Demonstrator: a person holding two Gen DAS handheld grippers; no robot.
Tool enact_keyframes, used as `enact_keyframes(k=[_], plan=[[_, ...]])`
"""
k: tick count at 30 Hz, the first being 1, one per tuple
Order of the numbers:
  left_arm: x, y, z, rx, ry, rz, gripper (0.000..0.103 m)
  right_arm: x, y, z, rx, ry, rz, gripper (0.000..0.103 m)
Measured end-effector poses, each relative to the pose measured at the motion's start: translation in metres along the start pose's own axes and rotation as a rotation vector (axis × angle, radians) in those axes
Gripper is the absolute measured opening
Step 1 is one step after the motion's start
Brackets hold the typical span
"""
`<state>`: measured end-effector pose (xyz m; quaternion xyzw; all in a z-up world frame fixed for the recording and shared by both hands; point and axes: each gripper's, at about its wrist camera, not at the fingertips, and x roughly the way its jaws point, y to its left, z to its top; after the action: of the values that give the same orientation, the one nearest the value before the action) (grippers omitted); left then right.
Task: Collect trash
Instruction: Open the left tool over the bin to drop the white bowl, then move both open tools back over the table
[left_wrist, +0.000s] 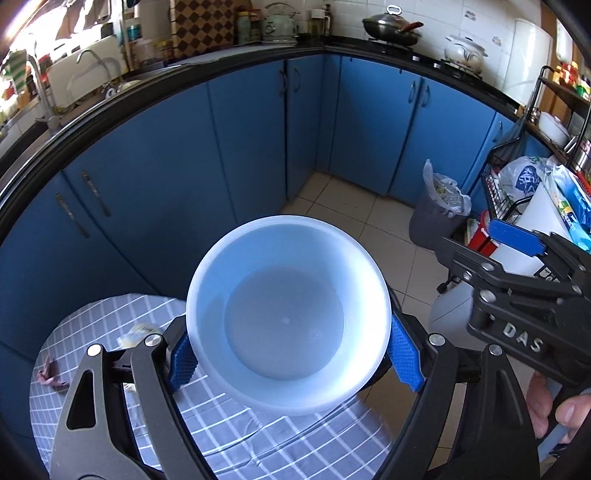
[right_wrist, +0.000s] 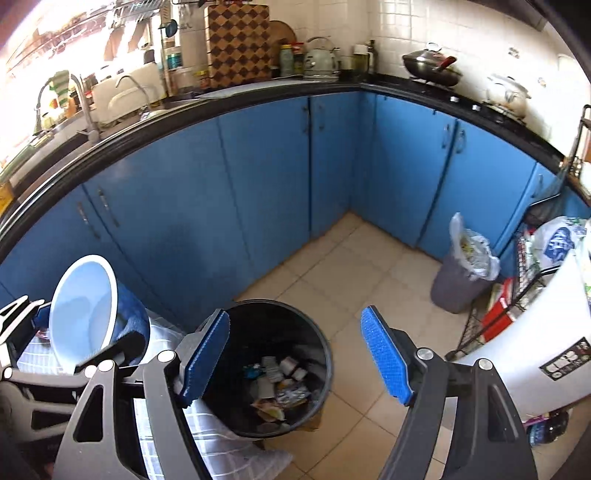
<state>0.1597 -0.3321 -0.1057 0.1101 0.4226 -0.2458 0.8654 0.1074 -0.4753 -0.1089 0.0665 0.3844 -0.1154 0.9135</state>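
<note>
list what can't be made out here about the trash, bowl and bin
- Left wrist view: bowl hides the cloth and any scraps behind it; black bin out of view.
- Right wrist view: bin contents too small and dark to name; its near rim is hidden by the right gripper's fingers.
- Left view: scraps too small to identify.

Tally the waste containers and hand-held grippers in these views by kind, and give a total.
Black trash bin with litter inside: 1
Grey bin lined with a plastic bag: 1
White bowl clamped in the left gripper: 1
Grippers: 2, the right gripper being open over the black bin
Total: 5
</note>
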Motion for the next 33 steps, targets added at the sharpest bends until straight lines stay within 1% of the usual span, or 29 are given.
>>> enact_keyframes(k=[5,10,12,14,16,19,24,33], plan=[[0.017,-0.007,0.01,-0.016,0.006,-0.017,0.084,-0.002,-0.016,-0.005,0.028,0.002,-0.047,0.072],[0.027,-0.007,0.017,-0.05,0.0,-0.02,0.099,0.001,-0.026,-0.006,0.081,0.017,-0.068,0.072],[0.028,-0.007,0.018,-0.05,0.0,-0.03,0.099,0.003,-0.028,-0.007,0.089,0.027,-0.069,0.072],[0.028,-0.006,0.016,-0.038,-0.005,-0.015,0.099,0.007,-0.024,-0.006,0.084,0.037,-0.068,0.072],[0.027,-0.002,0.012,-0.036,-0.003,-0.009,0.099,0.01,-0.018,-0.007,0.077,0.045,-0.055,0.072],[0.029,0.011,0.003,-0.049,0.022,0.008,0.099,0.014,-0.006,-0.008,0.067,0.056,-0.031,0.072],[0.025,0.036,-0.013,-0.063,0.047,0.055,0.099,0.019,0.021,-0.01,0.037,0.071,0.019,0.072],[0.009,0.092,-0.045,-0.144,0.088,0.153,0.099,0.019,0.071,-0.016,-0.043,0.078,0.086,0.072]])
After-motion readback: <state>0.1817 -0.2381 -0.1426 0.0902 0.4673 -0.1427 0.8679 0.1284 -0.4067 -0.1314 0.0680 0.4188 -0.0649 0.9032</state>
